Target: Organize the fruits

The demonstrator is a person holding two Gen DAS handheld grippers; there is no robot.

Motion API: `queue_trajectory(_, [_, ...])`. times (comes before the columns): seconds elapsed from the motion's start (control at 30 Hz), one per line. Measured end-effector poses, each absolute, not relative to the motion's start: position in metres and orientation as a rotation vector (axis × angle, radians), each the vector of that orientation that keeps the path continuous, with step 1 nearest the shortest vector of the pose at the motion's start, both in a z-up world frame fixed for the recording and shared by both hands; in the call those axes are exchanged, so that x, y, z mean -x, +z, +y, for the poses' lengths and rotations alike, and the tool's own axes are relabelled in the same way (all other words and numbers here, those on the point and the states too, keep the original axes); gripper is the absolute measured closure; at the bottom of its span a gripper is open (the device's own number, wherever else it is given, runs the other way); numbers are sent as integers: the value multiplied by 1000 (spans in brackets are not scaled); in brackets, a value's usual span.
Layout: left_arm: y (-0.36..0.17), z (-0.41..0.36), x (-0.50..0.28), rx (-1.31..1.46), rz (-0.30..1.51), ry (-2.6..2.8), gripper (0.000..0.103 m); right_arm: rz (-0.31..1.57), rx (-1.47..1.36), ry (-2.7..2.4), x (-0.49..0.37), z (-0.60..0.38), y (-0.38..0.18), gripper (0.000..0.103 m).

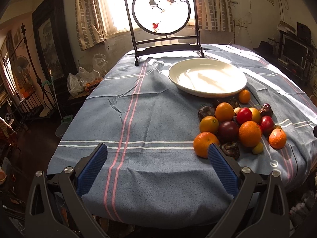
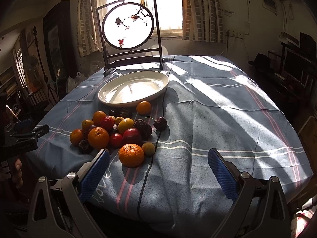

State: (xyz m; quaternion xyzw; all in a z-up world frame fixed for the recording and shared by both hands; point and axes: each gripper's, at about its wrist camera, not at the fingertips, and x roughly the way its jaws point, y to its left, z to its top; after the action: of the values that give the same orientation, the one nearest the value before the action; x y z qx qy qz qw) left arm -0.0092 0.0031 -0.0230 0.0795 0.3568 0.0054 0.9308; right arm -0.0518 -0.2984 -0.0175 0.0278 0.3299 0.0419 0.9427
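Left wrist view: our left gripper [image 1: 157,154] hangs over the near edge of the bench [image 1: 138,119], released, its jaws spread wide with nothing between them. The fruits [image 1: 237,127] sit heaped on the cloth to our right, just in front of the plate [image 1: 207,77], which holds nothing. One orange [image 1: 205,144] lies nearest, partly behind our right-hand pad.

From the right wrist view, our right gripper [image 2: 158,154] is likewise released and empty, low at the bench edge. The pile [image 2: 111,129] lies to its left; a mandarin [image 2: 131,155] sits closest to us and a cherry [image 2: 160,122] stands a little apart. A screen [image 2: 128,27] stands behind the plate [image 2: 111,92].

We judge the task barely begun: no fruit is on the plate, and the whole heap is left to sort.
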Motion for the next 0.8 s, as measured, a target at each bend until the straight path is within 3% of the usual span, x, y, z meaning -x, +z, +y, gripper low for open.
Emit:
queue_trajectory(0.2, [-43,7,5,-169,763,-65,4,700,-49,84,44,-297,-27,3])
queue_trajectory(0.3, [-50,-10,-3,-227,748,-111,12,699,-35,87,44,-294,-29,3])
queue_trajectory(0.37, [-60,-19,-16,-250,788,-141,42,699,-28,84,44,-293,-29,3])
queue_trajectory(0.4, [-67,-22,-23,-247,818,-163,47,698,-27,82,44,-294,-29,3])
queue_trajectory(0.8, [-77,-39,-25,-270,790,-285,50,738,-40,68,33,-301,-43,3])
